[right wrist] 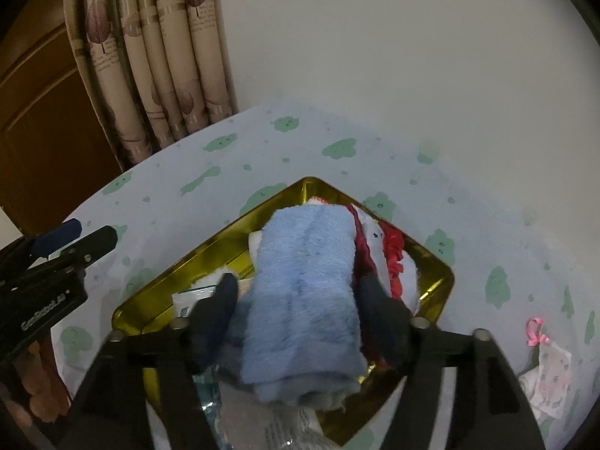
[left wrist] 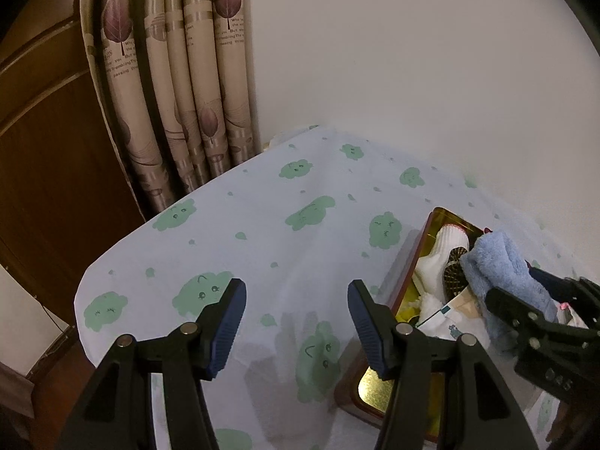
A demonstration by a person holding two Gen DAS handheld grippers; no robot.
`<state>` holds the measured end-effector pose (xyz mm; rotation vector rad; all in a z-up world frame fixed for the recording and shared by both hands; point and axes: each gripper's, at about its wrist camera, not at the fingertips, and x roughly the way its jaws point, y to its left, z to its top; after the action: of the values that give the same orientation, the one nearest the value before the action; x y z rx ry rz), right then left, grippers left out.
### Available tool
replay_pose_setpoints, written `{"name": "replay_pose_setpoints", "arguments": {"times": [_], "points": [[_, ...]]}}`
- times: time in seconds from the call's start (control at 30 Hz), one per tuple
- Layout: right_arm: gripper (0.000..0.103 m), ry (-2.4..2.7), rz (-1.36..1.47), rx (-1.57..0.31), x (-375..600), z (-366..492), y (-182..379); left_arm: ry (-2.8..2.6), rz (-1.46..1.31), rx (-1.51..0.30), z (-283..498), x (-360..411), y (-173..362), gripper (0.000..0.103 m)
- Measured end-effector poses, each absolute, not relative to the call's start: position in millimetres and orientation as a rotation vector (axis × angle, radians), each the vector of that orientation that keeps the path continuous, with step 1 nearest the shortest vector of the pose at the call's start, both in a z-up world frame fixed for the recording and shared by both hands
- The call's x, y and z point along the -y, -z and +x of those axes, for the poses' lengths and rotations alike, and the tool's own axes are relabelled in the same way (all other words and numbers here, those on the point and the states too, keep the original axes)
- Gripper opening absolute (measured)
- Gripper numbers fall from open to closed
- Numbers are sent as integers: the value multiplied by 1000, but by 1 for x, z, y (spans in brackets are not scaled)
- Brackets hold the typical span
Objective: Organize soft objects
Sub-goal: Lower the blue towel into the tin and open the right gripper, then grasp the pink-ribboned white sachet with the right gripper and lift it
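Note:
A rolled light-blue towel (right wrist: 303, 292) lies on top of other soft items in a gold-lined tin box (right wrist: 210, 243). My right gripper (right wrist: 298, 288) is over the box with its fingers on either side of the towel; small gaps show, so it is open around it. Under the towel are a white sock (left wrist: 442, 251), red cloth (right wrist: 393, 255) and white packets. My left gripper (left wrist: 296, 300) hangs open over the tablecloth left of the box (left wrist: 408, 266), nothing between its blue pads. From the left wrist view the right gripper (left wrist: 517, 285) and the towel (left wrist: 498, 262) show at the right.
The table wears a pale cloth (left wrist: 262, 206) printed with green clouds. A small white pouch with a pink ribbon (right wrist: 551, 375) lies right of the box. Curtains (left wrist: 180, 93) and a wooden door (left wrist: 45, 150) stand beyond the table's left edge. A hand (right wrist: 37, 393) holds the left gripper (right wrist: 75, 236).

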<state>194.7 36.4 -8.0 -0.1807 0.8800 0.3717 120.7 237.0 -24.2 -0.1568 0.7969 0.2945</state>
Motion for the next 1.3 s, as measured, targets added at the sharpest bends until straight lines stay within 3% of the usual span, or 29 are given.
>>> {"name": "replay_pose_setpoints", "arguments": {"times": [0.4, 0.5, 0.87, 1.3], "points": [[72, -295, -93, -804, 33, 157, -28, -294, -148, -788, 119, -234, 26, 58], [78, -202, -90, -800, 69, 156, -28, -294, -145, -782, 118, -233, 24, 58], [85, 159, -20, -936, 205, 197, 19, -292, -119, -787, 119, -228, 24, 58], [86, 249, 23, -1026, 236, 226, 74, -283, -114, -810, 124, -227, 29, 58]]}}
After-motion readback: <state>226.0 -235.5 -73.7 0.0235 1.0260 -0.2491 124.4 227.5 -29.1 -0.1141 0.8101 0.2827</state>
